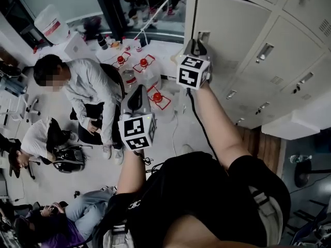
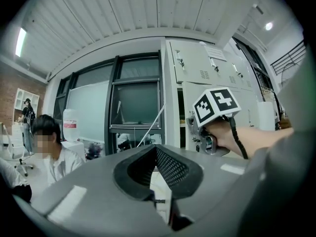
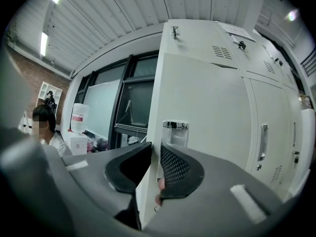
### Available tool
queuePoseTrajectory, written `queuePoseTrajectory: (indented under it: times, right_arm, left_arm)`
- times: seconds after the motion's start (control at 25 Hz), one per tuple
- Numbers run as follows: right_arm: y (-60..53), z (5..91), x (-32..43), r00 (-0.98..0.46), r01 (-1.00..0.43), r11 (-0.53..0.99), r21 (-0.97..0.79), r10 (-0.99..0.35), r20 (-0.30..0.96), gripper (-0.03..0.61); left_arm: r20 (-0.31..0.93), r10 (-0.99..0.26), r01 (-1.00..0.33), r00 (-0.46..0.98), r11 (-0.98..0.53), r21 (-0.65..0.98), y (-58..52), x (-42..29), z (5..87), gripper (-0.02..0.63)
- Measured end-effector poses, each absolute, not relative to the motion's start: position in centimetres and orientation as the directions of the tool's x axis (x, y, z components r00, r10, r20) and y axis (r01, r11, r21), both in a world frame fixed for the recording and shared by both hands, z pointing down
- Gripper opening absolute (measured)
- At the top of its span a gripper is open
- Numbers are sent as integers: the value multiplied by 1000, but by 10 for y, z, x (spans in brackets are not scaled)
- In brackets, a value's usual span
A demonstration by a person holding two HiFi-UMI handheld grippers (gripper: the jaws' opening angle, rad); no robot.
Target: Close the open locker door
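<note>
The open locker door (image 1: 232, 40) is a pale grey panel with a recessed chrome handle (image 3: 175, 132), swung out from the bank of lockers. My right gripper (image 3: 155, 154) straddles the door's free edge just below the handle, one pad on each face, and it pinches the edge. In the head view the right gripper (image 1: 196, 46) is raised against the door (image 3: 207, 107) at arm's length. My left gripper (image 1: 138, 94) hangs lower and to the left, apart from the lockers. Its jaws (image 2: 155, 149) meet at the tips with nothing between them.
More closed lockers (image 1: 289, 71) fill the right side. Large water bottles with red caps (image 1: 144, 66) stand on the floor near the door. A person in a white shirt (image 1: 88, 92) sits to the left, with others lower left. A dark window (image 2: 133, 102) is behind.
</note>
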State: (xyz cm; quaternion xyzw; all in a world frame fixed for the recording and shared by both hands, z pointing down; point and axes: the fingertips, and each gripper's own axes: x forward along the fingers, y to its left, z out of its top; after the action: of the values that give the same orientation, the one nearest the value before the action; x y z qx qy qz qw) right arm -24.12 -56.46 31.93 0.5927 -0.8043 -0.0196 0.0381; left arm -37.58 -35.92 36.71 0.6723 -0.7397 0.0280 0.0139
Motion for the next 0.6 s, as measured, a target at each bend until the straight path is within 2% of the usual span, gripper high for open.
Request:
queuePoseTrajectory:
  times: [0.32,0.6]
  right_arm:
    - [-615,334,-240,-287,-956,292,35,-953,100,69]
    - [-646,341,-242,-313,-947,318,39,-944,100,69]
  left_arm:
    - [63,-990,-992,-123,122,-22,-384,-388,366,0]
    - [86,-988,-991,-132,130,-25,-406,-389,375,0]
